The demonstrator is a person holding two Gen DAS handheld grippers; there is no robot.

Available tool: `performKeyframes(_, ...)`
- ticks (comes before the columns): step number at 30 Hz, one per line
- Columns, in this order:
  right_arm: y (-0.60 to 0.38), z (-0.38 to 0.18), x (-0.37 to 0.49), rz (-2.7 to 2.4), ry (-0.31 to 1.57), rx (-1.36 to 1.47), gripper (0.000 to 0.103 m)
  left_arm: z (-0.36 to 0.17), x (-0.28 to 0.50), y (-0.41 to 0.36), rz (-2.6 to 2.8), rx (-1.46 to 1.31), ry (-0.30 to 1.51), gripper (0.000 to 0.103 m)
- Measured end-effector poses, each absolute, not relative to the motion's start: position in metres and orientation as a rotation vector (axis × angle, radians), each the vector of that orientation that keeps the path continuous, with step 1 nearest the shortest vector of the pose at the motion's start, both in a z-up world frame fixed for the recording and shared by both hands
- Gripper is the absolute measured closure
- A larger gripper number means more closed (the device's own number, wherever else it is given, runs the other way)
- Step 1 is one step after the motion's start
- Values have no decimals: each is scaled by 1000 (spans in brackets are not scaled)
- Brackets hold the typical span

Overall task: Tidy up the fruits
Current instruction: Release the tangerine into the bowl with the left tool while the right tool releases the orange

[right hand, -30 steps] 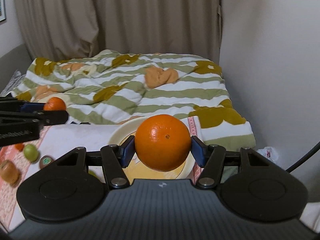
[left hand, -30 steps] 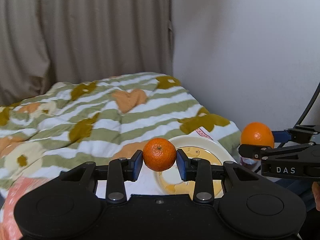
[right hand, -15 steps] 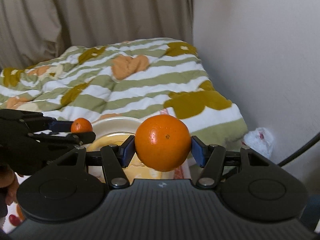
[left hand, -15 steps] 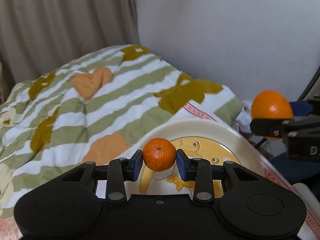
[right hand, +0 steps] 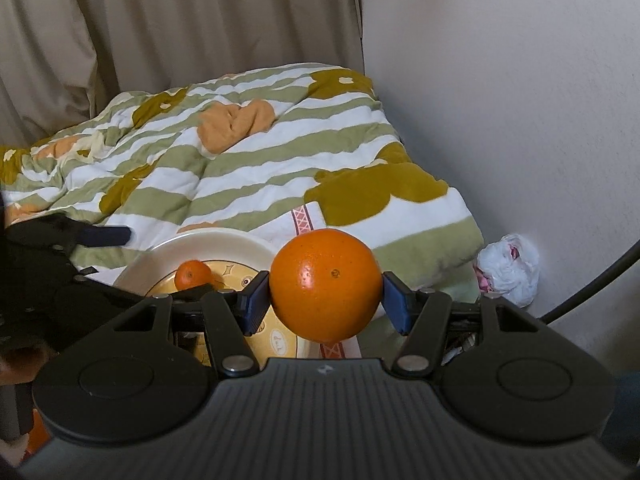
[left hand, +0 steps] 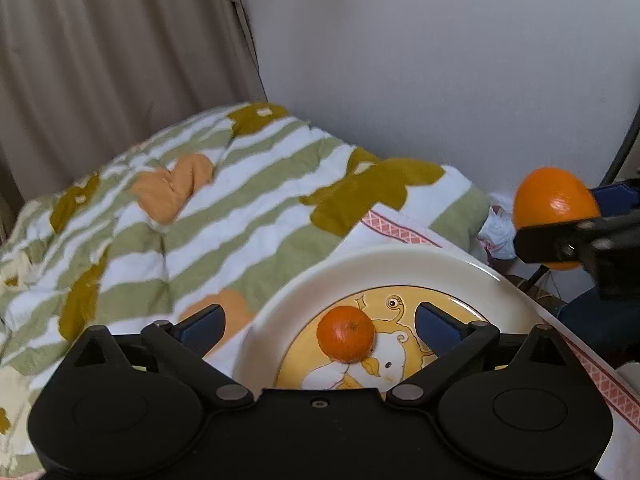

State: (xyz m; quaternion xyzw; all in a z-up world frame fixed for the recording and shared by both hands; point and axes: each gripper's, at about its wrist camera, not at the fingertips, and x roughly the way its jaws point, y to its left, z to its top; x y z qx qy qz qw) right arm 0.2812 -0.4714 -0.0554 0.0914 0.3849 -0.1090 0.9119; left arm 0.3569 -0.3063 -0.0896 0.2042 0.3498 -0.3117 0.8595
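Observation:
A small mandarin (left hand: 346, 333) lies on the cream plate (left hand: 384, 266) with a yellow cartoon centre. My left gripper (left hand: 320, 326) is open, its blue pads wide apart on either side of the mandarin and clear of it. The mandarin (right hand: 193, 274) and plate (right hand: 224, 240) also show in the right wrist view. My right gripper (right hand: 325, 295) is shut on a large orange (right hand: 325, 284) and holds it in the air right of the plate; the orange also shows in the left wrist view (left hand: 554, 208).
The plate rests on a white cloth with a red patterned border (left hand: 400, 232). Behind it lies a green-striped quilt (left hand: 192, 216). A wall (left hand: 440, 60) and curtain (left hand: 100, 60) close the back. A crumpled white bag (right hand: 508, 268) lies by the wall.
My left gripper opened and let go of the mandarin, which now rests on the plate. My right gripper moved closer to the plate with the orange still held.

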Motion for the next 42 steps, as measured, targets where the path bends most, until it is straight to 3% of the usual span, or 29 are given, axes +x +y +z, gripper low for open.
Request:
performKeyframes(15, -438, -66, 310, 13, 830, -30, 29, -48, 334, -244, -478, 284, 762, 0)
performKeyframes(31, -405, -111, 328, 124, 845, -198, 28, -51, 310, -209, -341, 214, 795, 0)
performKeyframes(33, -405, -110, 327, 119, 831, -203, 20, -51, 307, -207, -329, 211, 792, 0)
performKeyframes(34, -404, -108, 326, 113, 809, -214, 5, -50, 306, -205, -323, 209, 791, 0)
performKeyframes(35, -403, -103, 323, 98, 782, -235, 0, -50, 304, -205, -318, 206, 790, 0)
performKeyframes(42, -412, -85, 307, 92, 764, -164, 0, -36, 284, -200, -285, 177, 760, 0)
